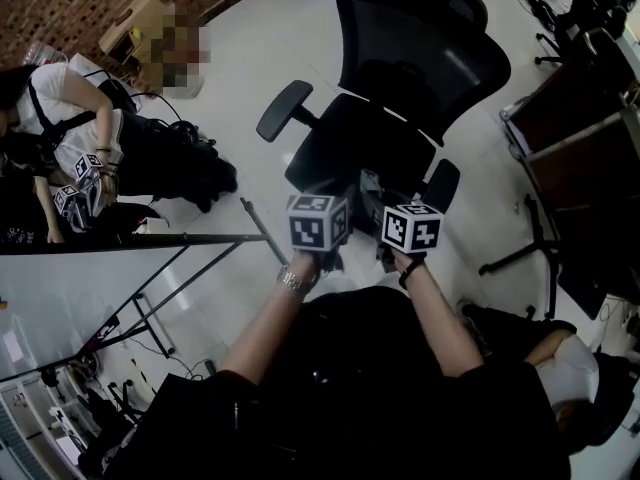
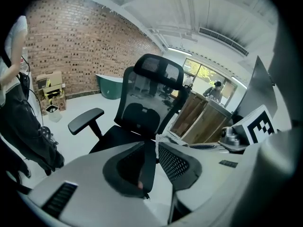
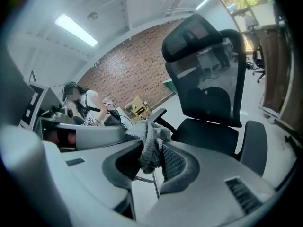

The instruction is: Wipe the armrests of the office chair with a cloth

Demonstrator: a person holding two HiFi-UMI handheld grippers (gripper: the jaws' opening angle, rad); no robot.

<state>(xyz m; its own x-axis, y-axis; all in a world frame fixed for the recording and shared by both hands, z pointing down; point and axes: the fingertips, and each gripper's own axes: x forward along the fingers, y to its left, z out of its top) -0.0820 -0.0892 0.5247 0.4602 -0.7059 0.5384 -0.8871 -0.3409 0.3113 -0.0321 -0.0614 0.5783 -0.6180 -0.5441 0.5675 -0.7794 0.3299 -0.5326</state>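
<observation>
Head view: left gripper [image 1: 318,220] and right gripper [image 1: 410,226] are held side by side at 6 o'clock of the black office chair [image 1: 400,78]. Near armrest [image 1: 284,110] lies at 11 o'clock of them, far armrest [image 1: 441,184] just beside at 1 o'clock.

Left gripper view: jaws pressed almost together, nothing between them.

Right gripper view: jaws pinch a grey knitted cloth [image 3: 149,148], with the chair at 1 o'clock beyond.

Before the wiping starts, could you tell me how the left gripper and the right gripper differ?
The right gripper is shut on a bunched grey cloth; the left gripper has its jaws together and holds nothing. In the head view the right gripper sits beside one armrest, the left gripper further from it. Both point at the office chair.
</observation>
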